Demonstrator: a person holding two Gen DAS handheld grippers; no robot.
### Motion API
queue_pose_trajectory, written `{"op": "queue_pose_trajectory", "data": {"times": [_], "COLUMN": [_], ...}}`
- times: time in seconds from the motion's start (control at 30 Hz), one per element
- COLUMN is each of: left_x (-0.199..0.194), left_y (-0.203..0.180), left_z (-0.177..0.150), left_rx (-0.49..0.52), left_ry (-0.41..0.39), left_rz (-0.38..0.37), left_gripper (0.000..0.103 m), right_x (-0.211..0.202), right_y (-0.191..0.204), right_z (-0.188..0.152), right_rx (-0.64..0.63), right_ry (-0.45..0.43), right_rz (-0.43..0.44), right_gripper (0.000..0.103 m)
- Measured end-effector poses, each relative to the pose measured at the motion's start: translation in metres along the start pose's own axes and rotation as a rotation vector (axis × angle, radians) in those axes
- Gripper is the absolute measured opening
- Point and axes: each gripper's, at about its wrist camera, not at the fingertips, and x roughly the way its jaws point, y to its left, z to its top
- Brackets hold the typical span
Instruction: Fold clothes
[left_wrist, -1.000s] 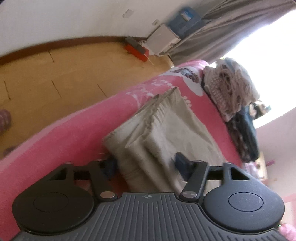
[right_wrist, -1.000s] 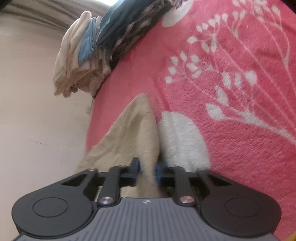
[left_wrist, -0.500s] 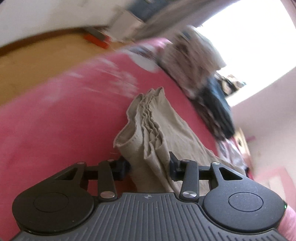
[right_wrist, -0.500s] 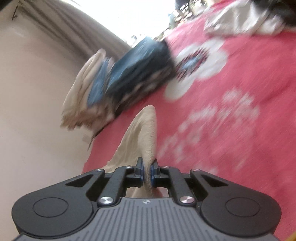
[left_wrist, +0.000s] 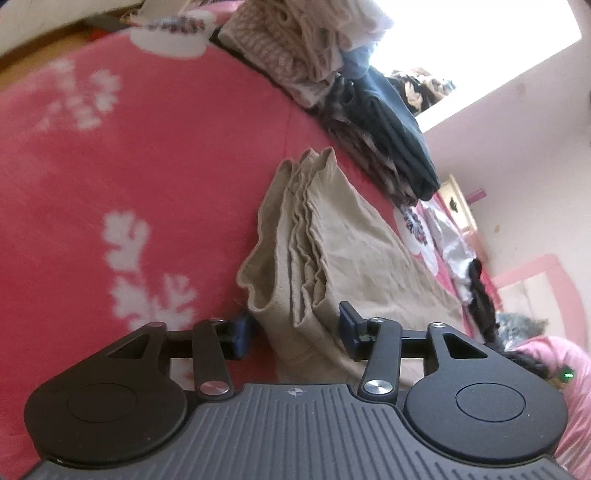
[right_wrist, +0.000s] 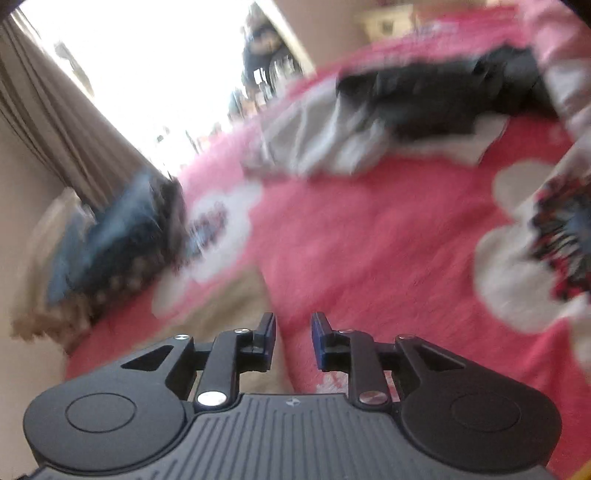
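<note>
A folded beige garment (left_wrist: 354, 251) lies on the pink flowered blanket (left_wrist: 147, 166). Its near, layered end sits between the fingers of my left gripper (left_wrist: 294, 331). The jaws are opening and the blue pads stand beside the fabric without pressing it. In the blurred right wrist view, my right gripper (right_wrist: 293, 338) is also opening, with only blanket (right_wrist: 369, 258) showing in the gap. The beige garment (right_wrist: 221, 306) lies just below and left of the right gripper's left finger, free of the pads.
A stack of folded clothes (left_wrist: 369, 110) stands along the far side of the bed, beside the beige garment, and also shows as a blurred stack (right_wrist: 122, 243). Loose grey and black garments (right_wrist: 406, 110) lie further off. A curtain (right_wrist: 55, 122) hangs by the bright window.
My right gripper, shut on the beige fabric before, has let go and lifted away. The left view swung from the bed's edge toward the clothes stack; its jaws narrowed, then widened.
</note>
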Motion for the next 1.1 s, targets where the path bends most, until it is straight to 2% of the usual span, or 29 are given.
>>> {"op": "queue_pose_trajectory", "data": {"times": [0.07,0.1,0.2,0.27,0.33,0.4,0.43,0.5,0.57,0.67,0.73,0.8,0.9,1.0,1.1], "left_x": [-0.018,-0.028,-0.042,-0.039,-0.03,-0.023,-0.017,-0.001,0.016,0.047,0.063,0.075,0.086,0.088,0.09], "left_y": [-0.003,-0.004,-0.015,-0.028,-0.047,-0.076,-0.095,-0.136,-0.167,-0.211,-0.224,-0.222,-0.208,-0.2,-0.204], "left_z": [0.003,0.004,0.011,0.015,0.019,0.021,0.022,0.019,0.005,-0.03,-0.063,-0.09,-0.109,-0.119,-0.135], "left_rx": [0.03,0.038,0.085,0.138,0.196,0.291,0.366,0.529,0.66,0.841,0.94,0.993,0.982,0.967,1.051], "left_ry": [-0.028,-0.044,-0.081,-0.075,-0.053,-0.026,-0.003,0.063,0.145,0.258,0.278,0.275,0.308,0.318,0.337], "left_rz": [0.027,0.038,0.067,0.079,0.088,0.089,0.086,0.066,0.033,-0.032,-0.08,-0.103,-0.115,-0.143,-0.184], "left_gripper": [0.053,0.053,0.054,0.054,0.054,0.054,0.054,0.055,0.056,0.056,0.056,0.054,0.055,0.055,0.055], "right_x": [-0.024,-0.036,-0.052,-0.044,-0.02,-0.024,-0.031,-0.061,-0.085,-0.095,-0.078,-0.062,-0.052,-0.063,-0.066], "right_y": [0.004,0.01,0.03,0.034,0.028,0.021,0.02,0.029,0.036,0.048,0.061,0.073,0.075,0.05,0.034], "right_z": [-0.009,-0.016,-0.048,-0.071,-0.095,-0.096,-0.092,-0.086,-0.085,-0.091,-0.104,-0.117,-0.142,-0.159,-0.174], "right_rx": [-0.014,-0.043,-0.167,-0.266,-0.33,-0.266,-0.219,-0.233,-0.231,-0.151,-0.147,-0.142,-0.161,-0.047,-0.021], "right_ry": [-0.032,-0.019,0.083,0.148,0.206,0.163,0.14,0.027,-0.045,-0.07,0.027,0.127,0.303,0.394,0.46], "right_rz": [0.058,0.091,0.164,0.136,0.039,0.049,0.058,0.102,0.181,0.334,0.39,0.443,0.381,0.333,0.236], "right_gripper": [0.024,0.024,0.023,0.023,0.01,0.009,0.012,0.015,0.018,0.023,0.024,0.024,0.024,0.024,0.025]}}
